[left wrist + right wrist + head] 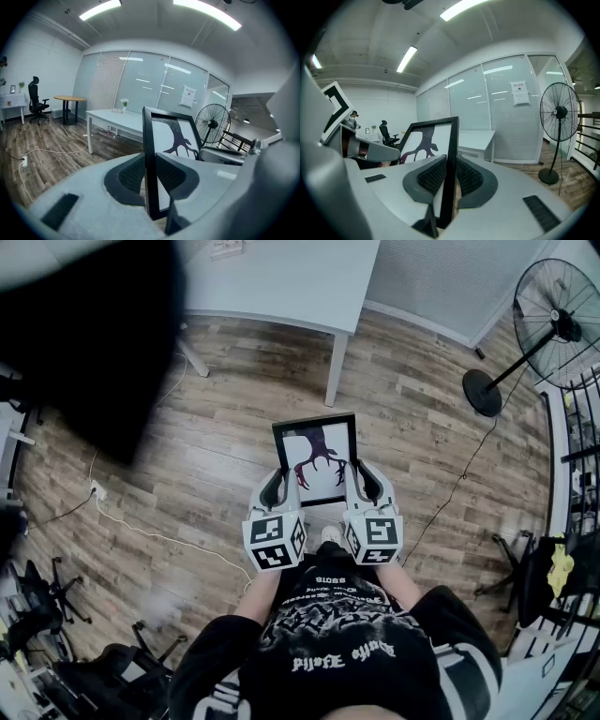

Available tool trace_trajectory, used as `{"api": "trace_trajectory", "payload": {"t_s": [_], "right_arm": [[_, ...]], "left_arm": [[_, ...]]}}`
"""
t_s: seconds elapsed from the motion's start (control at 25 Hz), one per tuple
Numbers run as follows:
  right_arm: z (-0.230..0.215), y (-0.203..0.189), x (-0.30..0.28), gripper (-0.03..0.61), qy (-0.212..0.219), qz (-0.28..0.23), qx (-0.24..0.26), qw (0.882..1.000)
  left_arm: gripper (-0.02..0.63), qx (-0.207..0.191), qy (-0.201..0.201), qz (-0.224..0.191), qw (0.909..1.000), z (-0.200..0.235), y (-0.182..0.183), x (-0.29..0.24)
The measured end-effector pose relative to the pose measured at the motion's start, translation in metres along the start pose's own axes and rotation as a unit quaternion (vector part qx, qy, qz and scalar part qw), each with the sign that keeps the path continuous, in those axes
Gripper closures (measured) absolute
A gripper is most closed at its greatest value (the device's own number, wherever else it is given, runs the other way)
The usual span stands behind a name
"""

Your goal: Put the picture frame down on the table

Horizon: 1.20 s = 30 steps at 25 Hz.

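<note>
We see one picture frame held level over the floor, short of the white counter; two grippers point forward side by side, left gripper clamped on its left edge, right gripper on its right

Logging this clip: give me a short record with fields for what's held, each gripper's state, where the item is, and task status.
Held item: picture frame, black border, dark antler-like print
Left hand-held gripper: shut on the frame's left edge
Right hand-held gripper: shut on the frame's right edge
Frame position: in the air over the wooden floor, short of the white table
Task status: frame not yet put down
</note>
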State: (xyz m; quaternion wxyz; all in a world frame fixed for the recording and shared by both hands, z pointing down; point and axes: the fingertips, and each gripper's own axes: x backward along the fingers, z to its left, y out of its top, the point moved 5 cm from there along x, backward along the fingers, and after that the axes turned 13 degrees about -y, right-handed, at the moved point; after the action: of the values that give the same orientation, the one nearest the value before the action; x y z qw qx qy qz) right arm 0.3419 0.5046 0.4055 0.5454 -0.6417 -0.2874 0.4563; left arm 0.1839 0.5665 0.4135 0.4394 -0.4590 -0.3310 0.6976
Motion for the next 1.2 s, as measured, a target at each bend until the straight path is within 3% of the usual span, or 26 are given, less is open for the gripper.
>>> {"api": "trace_trajectory", "payload": {"t_s": [0.88, 1.2], "right_arm": [[-0.062, 0.007, -0.049, 0.514, 0.039, -0.005, -0.01, 0.999], [-0.053, 0.011, -0.089, 0.514, 0.034, 0.0, -0.008, 0.999]], "left_arm": [[0.535, 0.002, 0.038, -0.021, 0.9991, -0.032, 0.01, -0.064], [0.535, 0.002, 0.034, -0.017, 0.9993, -0.001, 0.025, -0.094]]}}
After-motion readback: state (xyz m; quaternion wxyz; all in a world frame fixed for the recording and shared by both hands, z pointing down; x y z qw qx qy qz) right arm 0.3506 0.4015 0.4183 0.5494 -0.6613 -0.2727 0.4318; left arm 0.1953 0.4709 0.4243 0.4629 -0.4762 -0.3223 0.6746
